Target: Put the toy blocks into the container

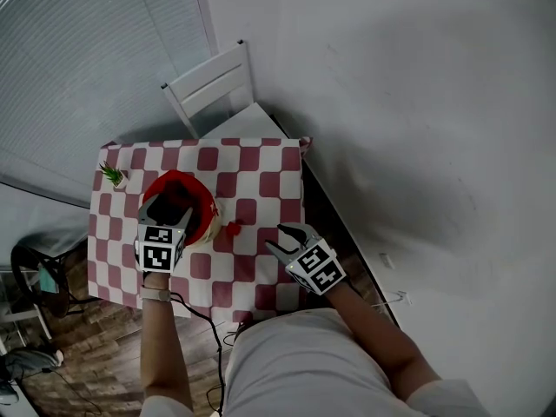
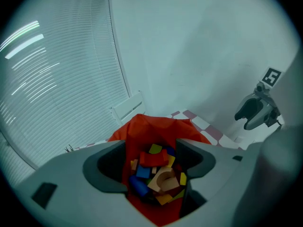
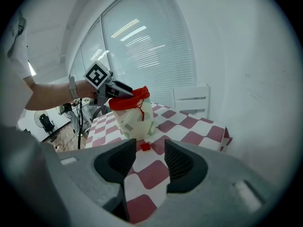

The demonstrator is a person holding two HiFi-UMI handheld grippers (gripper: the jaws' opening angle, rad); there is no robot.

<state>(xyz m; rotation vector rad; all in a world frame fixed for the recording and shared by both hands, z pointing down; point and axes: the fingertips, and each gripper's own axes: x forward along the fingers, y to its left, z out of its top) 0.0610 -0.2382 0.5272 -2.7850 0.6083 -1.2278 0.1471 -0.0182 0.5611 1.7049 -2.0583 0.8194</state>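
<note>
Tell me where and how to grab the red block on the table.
Probably pinch the red block across its two side faces, coming down from the side of the right tool, away from the container. It lies low on the cloth just in front of the container wall, and the open jaws line up with it.

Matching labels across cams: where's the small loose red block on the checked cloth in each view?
Head view: small red toy block on the checked cloth, just right of the red-lined white container.
Left gripper view: not in it.
Right gripper view: block at lower centre, before the container.
Shared landmark: the container, in all three views.
</note>
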